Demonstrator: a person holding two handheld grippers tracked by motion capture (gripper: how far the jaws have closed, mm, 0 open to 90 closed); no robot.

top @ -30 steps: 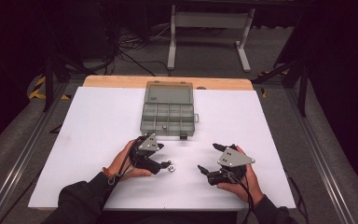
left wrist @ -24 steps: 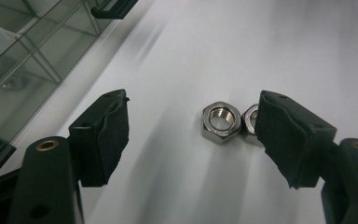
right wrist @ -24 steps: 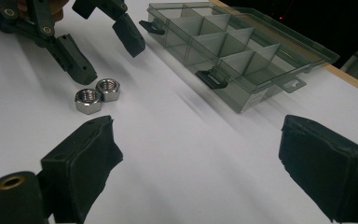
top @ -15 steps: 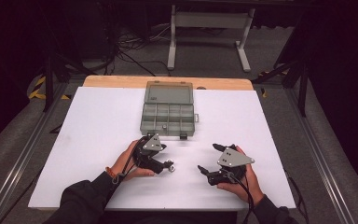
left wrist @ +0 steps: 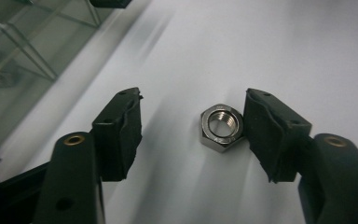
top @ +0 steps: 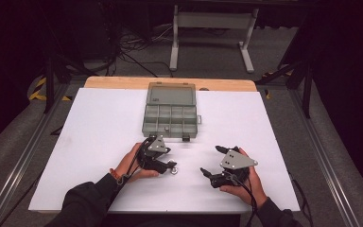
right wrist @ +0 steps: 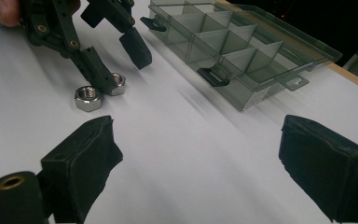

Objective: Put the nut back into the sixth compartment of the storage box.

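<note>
Your worktop [top: 99, 142] is white sheet over wood, on grey carpet floor [top: 9, 142]. Dark room behind; white frame legs [top: 212, 21], cables [top: 132, 42] on floor.

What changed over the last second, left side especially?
The left gripper has just been closing its fingers around a hex nut: one finger touches the nut, the other is still apart from it, so no grip yet. The hand barely shifted. A second nut lies beside it. Unchanged: the right gripper, open, and the open compartment box on the white table.
</note>
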